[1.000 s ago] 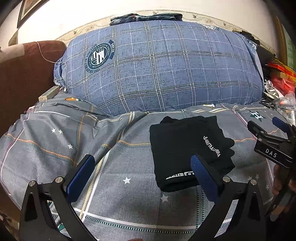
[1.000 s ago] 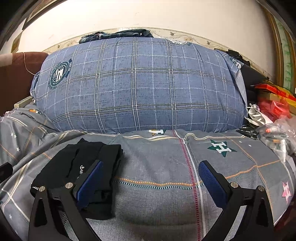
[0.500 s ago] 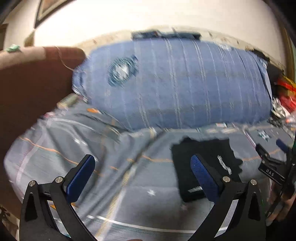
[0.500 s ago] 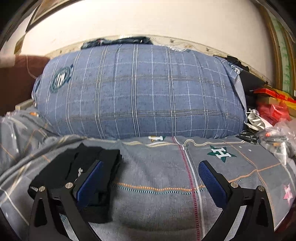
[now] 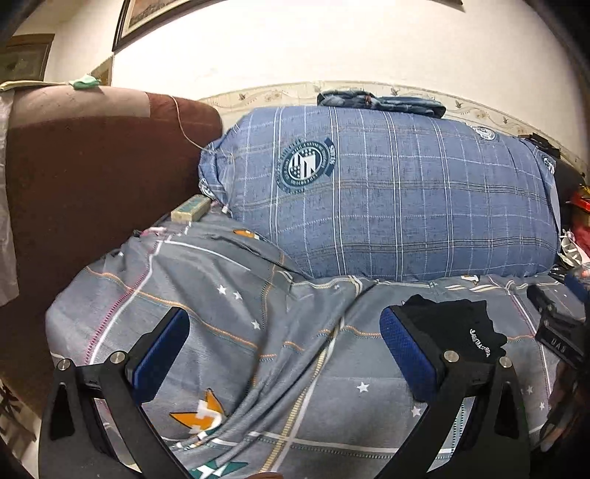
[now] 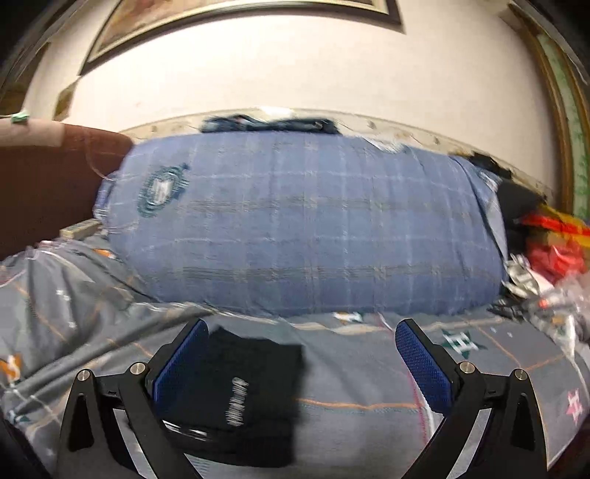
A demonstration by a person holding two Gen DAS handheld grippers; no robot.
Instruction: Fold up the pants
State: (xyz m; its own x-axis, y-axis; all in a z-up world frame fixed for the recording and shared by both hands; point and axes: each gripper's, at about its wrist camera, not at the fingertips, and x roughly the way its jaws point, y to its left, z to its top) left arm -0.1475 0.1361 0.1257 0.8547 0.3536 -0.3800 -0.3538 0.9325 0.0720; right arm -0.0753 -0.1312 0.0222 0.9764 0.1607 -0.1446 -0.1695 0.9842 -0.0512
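Partly, left tool (image 5: pixel 284 353) hides pants (image 5: pixel 457 328).

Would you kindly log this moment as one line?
pants: folded, on bedsheet | left gripper: open, empty | right gripper: open, empty

Black pants (image 5: pixel 453 328) with white lettering lie below the blue plaid pillow (image 5: pixel 387 191); grey starred sheet (image 5: pixel 228 294); brown sofa (image 5: pixel 92 177) beside.

A white wall (image 5: pixel 332 48) fills twelve o'clock, with a framed picture (image 6: pixel 236 22) hung high. A brown upholstered headboard (image 5: pixel 92 177) stands at nine o'clock. The grey star-print bedsheet (image 5: pixel 236 331) spreads toward six, a blue plaid pillow (image 5: pixel 405 206) at centre.
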